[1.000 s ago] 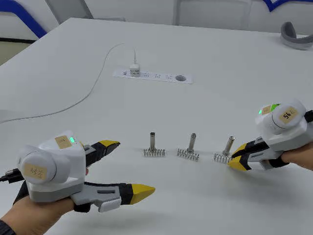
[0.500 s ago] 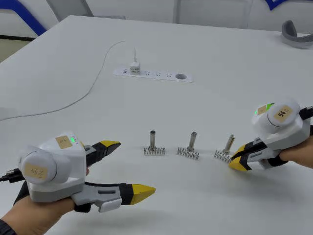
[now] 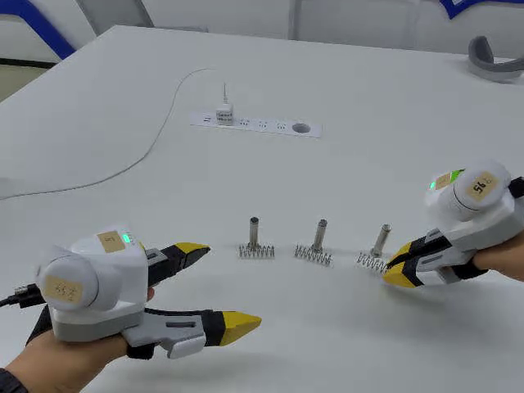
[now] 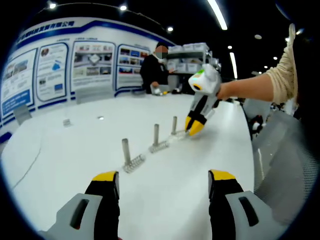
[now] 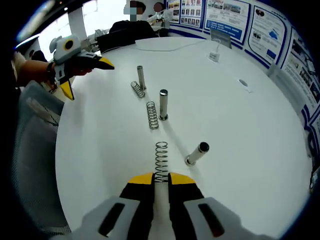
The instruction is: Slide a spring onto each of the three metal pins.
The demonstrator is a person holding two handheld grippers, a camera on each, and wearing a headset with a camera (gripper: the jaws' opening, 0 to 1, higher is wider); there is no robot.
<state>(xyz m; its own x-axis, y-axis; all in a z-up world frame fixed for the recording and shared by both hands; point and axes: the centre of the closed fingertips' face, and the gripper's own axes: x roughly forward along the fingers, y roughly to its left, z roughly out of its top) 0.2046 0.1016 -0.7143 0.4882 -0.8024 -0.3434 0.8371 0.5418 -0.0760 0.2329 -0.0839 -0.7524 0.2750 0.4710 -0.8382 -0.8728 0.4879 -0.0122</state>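
The right tongs [image 5: 155, 178] pinch shut on the near end of a spring [image 5: 161, 159] lying flat just beside the nearest pin [image 5: 196, 153], axis straight ahead; the left tongs [image 3: 228, 284] gape empty, well apart from that pin.

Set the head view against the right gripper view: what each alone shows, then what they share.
Head view: a grey curved object far off, and the green-lit body of the right hand-held gripper. Right gripper view: wall posters, and the end of one spring pinched between its jaws. Both: three pins, three springs, the open left hand-held gripper.
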